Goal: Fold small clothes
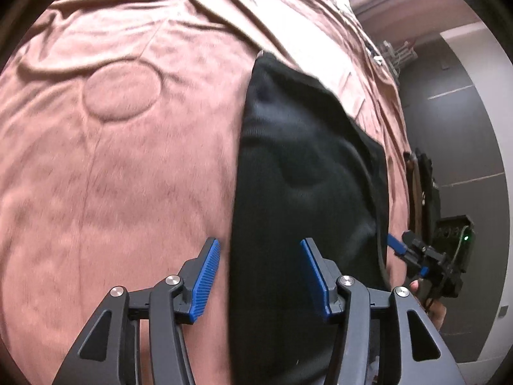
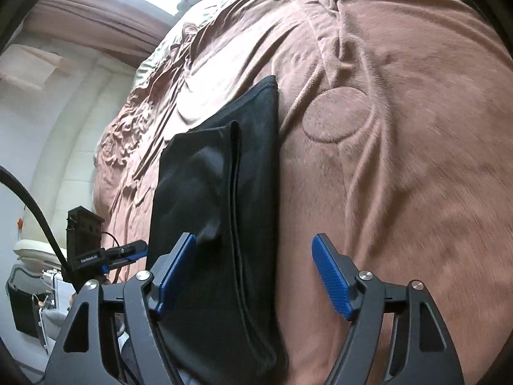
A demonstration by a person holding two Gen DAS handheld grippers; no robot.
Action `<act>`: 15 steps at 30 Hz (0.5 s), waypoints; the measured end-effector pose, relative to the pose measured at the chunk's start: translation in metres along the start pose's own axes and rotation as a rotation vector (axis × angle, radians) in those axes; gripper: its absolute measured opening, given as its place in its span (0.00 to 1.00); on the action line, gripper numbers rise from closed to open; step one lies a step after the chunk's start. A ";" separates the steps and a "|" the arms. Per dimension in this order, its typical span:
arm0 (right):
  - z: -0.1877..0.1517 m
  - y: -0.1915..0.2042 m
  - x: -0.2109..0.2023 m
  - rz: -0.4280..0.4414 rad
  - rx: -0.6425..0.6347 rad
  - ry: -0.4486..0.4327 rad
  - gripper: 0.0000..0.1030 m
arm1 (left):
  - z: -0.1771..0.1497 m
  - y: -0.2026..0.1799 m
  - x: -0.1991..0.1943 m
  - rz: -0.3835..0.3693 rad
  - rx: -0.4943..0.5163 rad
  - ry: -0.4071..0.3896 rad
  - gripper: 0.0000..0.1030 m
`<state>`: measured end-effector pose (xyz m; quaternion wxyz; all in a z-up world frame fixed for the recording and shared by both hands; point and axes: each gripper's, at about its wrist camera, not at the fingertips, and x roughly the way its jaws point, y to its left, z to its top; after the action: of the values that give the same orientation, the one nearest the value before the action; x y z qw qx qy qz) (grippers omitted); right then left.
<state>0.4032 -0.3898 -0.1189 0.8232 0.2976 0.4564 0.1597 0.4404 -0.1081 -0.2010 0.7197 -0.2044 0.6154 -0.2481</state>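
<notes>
A black garment (image 1: 298, 173) lies folded into a long strip on a pink-brown bedspread (image 1: 112, 160). In the left wrist view my left gripper (image 1: 259, 276) is open and empty, its fingers straddling the strip's near left edge just above it. The right gripper (image 1: 407, 250) shows at the garment's right side. In the right wrist view the garment (image 2: 224, 192) has a folded flap on top. My right gripper (image 2: 253, 272) is open and empty over its near right edge. The left gripper (image 2: 128, 253) shows at the left, beside the cloth.
The bedspread (image 2: 400, 176) has an embossed oval (image 1: 120, 91) left of the garment, also in the right wrist view (image 2: 336, 115). The bed's edge drops to a grey floor (image 1: 465, 147) on the right. A black cable (image 2: 35, 205) hangs at the left.
</notes>
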 end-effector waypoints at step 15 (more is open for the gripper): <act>0.053 0.001 0.056 0.082 -0.045 0.039 0.45 | 0.060 0.002 0.021 -0.021 -0.004 -0.033 0.38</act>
<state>0.4779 -0.3774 -0.1331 0.8134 0.2942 0.4559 0.2095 0.5027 -0.1199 -0.2087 0.7266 -0.2163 0.6019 -0.2510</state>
